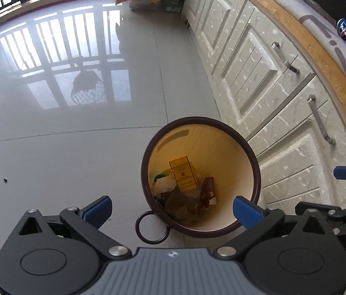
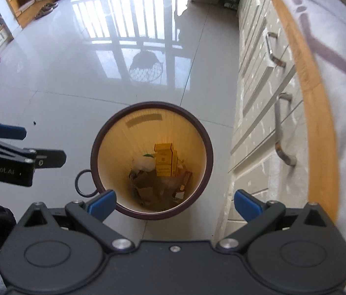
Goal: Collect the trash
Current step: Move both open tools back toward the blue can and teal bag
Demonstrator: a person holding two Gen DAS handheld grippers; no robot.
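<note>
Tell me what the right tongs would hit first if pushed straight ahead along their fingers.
Probably the mouth of the trash bin: the open, empty right tongs point down into it, so likely the yellow carton atop the rubbish inside. Depth is unclear.

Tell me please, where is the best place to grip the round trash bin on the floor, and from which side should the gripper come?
Probably the dark rim of the trash bin, from above: the bin stands upright with its mouth open, so one finger can go inside the wall and one outside. The cabinet crowds one side; the floor side is freer. The small ring handle there looks too thin for a firm hold.
</note>
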